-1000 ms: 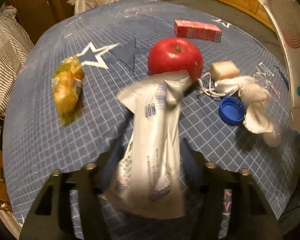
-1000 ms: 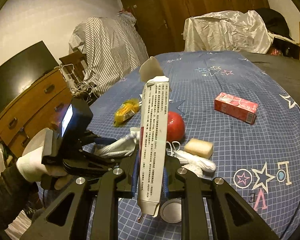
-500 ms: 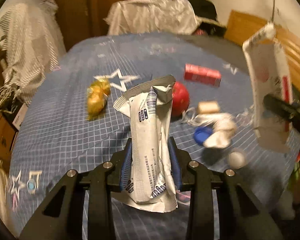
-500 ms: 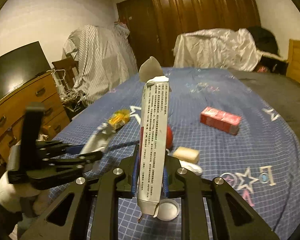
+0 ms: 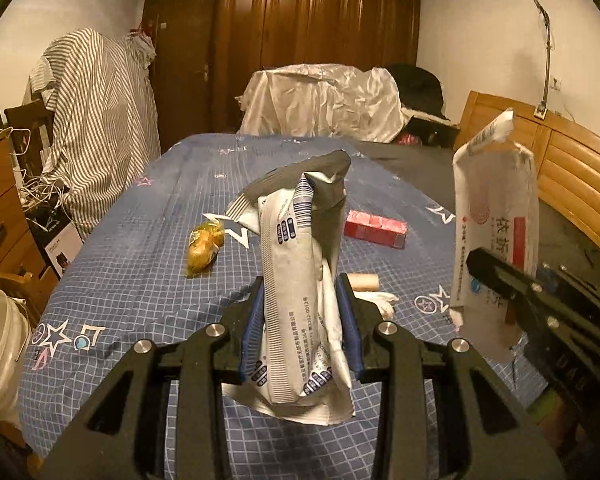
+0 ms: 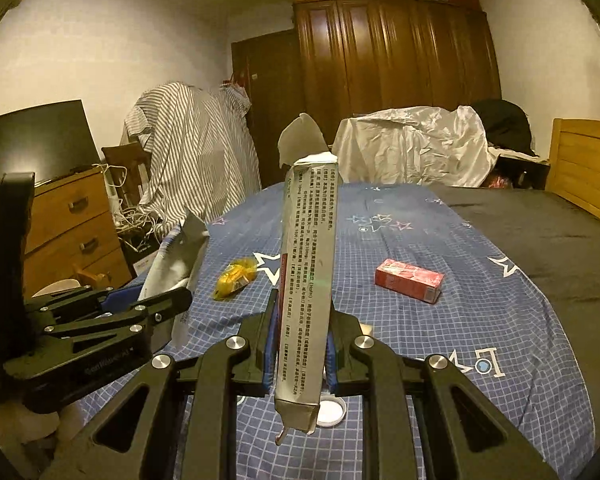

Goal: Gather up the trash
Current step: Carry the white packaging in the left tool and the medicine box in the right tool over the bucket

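My L tongs [image 5: 300,332] pinch a crinkly silver foil pouch [image 5: 300,280], standing upright; R tongs [image 6: 300,344] clamp a flat, stiff grey carton [image 6: 306,292] w/ torn top.

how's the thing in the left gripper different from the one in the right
The left gripper pinches a crumpled silver wrapper; the right gripper pinches a flattened carton, stiff and straight-edged. The wrapper bulges; the carton stands thin. Both are empty packaging held upright above the bed.
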Tool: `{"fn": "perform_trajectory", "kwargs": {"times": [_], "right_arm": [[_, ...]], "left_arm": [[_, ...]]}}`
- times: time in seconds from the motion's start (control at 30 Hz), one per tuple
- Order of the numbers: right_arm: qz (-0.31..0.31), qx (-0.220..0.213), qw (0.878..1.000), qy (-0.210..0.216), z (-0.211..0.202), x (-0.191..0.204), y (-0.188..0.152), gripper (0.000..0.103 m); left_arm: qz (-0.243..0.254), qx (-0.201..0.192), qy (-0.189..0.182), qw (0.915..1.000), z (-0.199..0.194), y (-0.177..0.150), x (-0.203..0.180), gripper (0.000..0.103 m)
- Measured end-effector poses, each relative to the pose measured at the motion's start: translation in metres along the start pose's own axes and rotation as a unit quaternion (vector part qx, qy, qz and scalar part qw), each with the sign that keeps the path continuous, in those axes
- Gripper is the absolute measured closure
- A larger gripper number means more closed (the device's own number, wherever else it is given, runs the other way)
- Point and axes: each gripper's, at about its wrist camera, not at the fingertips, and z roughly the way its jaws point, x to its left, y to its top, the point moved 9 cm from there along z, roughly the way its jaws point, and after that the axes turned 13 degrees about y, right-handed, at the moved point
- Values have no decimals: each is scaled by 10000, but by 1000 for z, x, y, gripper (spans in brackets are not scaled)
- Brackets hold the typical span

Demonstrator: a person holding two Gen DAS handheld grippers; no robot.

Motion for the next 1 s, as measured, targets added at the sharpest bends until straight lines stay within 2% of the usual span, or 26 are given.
{"fn": "perform_trajectory", "kwargs": {"times": [0.23, 0.47, 0.67, 1.0], "right_arm": [[-1, 28, 10000, 43, -5, 8, 1, 83], [-112, 59, 9996, 233, 9, 27, 14, 83], [-306, 111, 9974, 645, 35, 67, 30, 83], [-597, 341, 9839, 1648, 97, 184, 62, 83]], "left_arm": [[-20, -69, -23, 10000, -8, 3, 1, 70], [-147, -151, 127, 9997, -11, 9, 25, 70], [-395, -211, 528, 9976, -17, 17, 80, 70], [-802, -230, 1295, 9881, -35, 19, 191, 70]]}}
